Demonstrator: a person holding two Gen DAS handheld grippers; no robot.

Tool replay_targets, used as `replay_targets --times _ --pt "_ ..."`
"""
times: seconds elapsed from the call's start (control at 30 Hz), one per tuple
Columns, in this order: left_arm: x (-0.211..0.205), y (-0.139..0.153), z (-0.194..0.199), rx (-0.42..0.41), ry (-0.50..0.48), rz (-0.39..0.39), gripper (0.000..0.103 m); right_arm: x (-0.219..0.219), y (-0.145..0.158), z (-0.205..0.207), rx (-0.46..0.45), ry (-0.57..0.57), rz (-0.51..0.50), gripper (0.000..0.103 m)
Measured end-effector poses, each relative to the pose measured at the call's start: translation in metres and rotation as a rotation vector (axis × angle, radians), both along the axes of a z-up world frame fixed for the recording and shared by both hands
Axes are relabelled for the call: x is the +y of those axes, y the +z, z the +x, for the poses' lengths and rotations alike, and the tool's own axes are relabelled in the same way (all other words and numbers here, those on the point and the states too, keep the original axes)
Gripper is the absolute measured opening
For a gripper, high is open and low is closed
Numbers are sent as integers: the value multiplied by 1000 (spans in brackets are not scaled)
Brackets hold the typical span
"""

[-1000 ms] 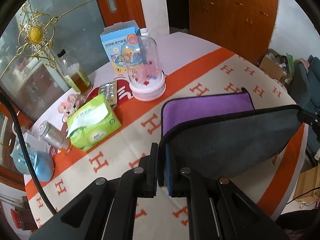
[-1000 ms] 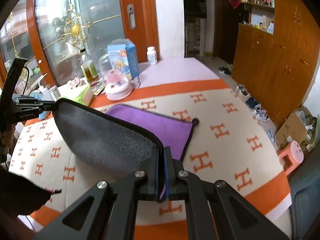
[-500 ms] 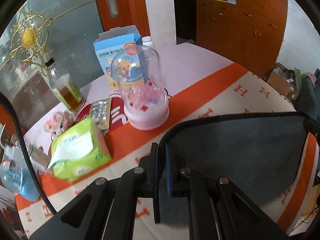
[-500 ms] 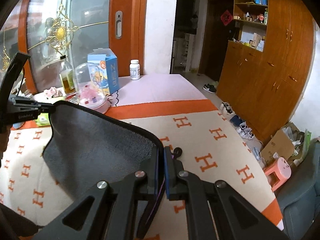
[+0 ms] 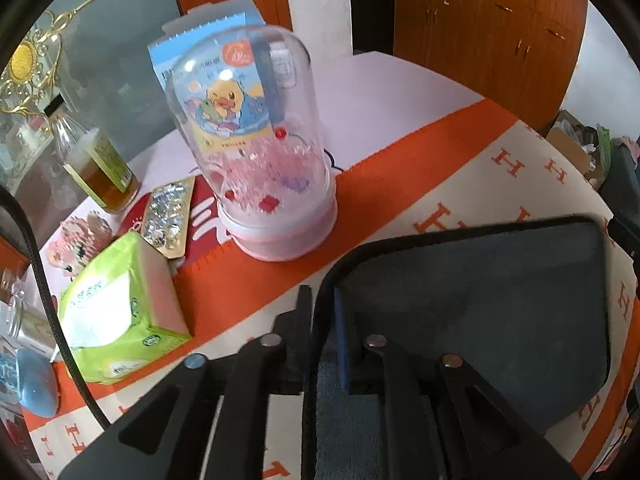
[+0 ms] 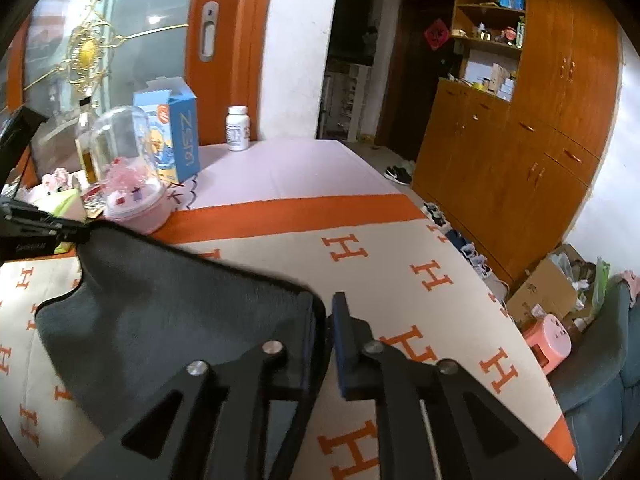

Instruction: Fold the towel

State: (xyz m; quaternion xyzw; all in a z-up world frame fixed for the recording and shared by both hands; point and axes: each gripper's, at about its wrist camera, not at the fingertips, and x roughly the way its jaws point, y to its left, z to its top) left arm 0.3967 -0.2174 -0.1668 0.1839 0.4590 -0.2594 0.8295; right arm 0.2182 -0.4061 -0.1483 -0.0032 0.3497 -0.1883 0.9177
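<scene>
A: We see the left gripper point(image 5: 322, 328) with its fingers point(image 5: 342, 340) clamped on a corner of the dark grey plush towel with black piping point(image 5: 480, 304). The cloth spreads to the right of that grip, over the cream bench cover with orange H letters point(image 5: 472, 184).

B: From the right wrist view, we note the right gripper point(image 6: 326, 330) at the opposite corner of the same towel point(image 6: 168, 312). Its fingers point(image 6: 343, 344) are nearly together, with the black-piped hem caught between them. The cloth runs from that corner across to the left gripper point(image 6: 48, 232) at the far left of this view.

A: We cannot tell whether the spread part rests on the bench or hangs just above it.

B: Agreed. Just beyond the towel's far edge stands a clear glass dome on a pink base with pink flowers inside point(image 5: 256, 152), on the orange border stripe.

A: Behind the dome, a blue carton with a yellow duck print point(image 5: 216, 92). To the left of the dome, a green soft pack of tissues point(image 5: 120, 308), a silver blister strip point(image 5: 168, 216) and a glass bottle of amber liquid point(image 5: 96, 164).

B: A white pill bottle point(image 6: 237, 128) stands farther back on the pale cloth.
</scene>
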Motion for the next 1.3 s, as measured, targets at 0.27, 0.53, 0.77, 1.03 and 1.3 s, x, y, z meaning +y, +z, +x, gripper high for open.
replay_targets --times 0.27,0.53,0.77,1.03,1.3 --pt "14 4 -3 63 43 -72 60 0 -3 0 32 -11 46 51" --pt "40 19 -27 41 145 -55 70 15 1 -9 47 17 104 64" --pt "78 34 -64 49 219 -76 70 35 9 -34 45 22 149 72" --pt "127 60 -122 32 270 -148 79 67 27 -77 31 16 188 79" --pt "179 86 -190 -14 326 -172 80 112 38 -121 27 79 221 89"
